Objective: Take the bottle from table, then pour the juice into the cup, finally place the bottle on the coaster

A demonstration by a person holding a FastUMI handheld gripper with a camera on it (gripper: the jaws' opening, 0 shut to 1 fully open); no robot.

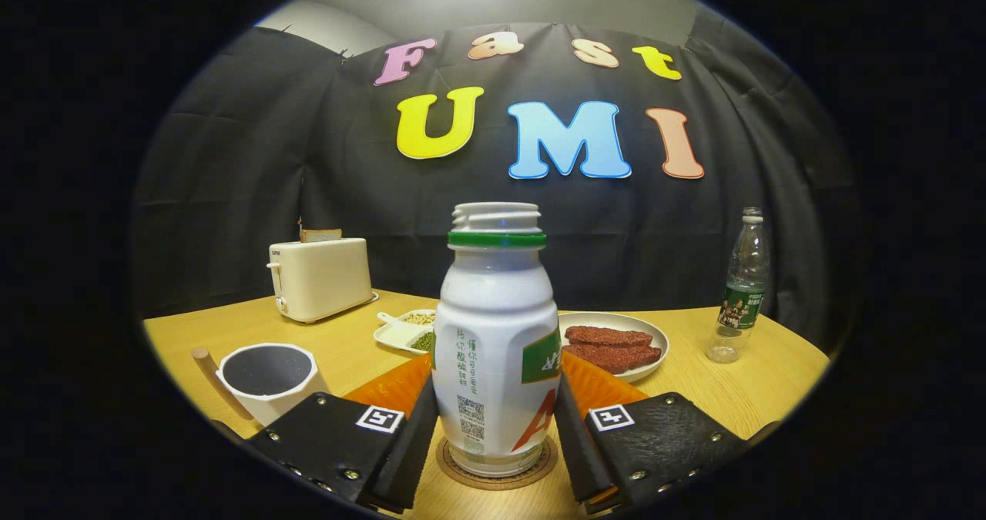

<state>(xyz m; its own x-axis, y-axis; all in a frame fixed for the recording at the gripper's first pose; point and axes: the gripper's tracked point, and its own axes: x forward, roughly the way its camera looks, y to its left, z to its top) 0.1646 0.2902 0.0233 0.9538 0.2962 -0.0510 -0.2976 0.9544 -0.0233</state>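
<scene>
Standing upright on the round coaster (497,464) at the lower centre of the frame, the white bottle (495,343) sits between the gripper (495,435) fingers, which flank its sides; whether they press on it cannot be told. At lower left the white cup (266,381) rests on the wooden table (739,389).

I'm making out a big red "A" on the bottle (495,350); its other print and the clear bottle's (741,289) label are staying illegible.

bottle (495,343): glossy white plastic | table (732,397): matt pale wood | cup (267,380): matt white
</scene>
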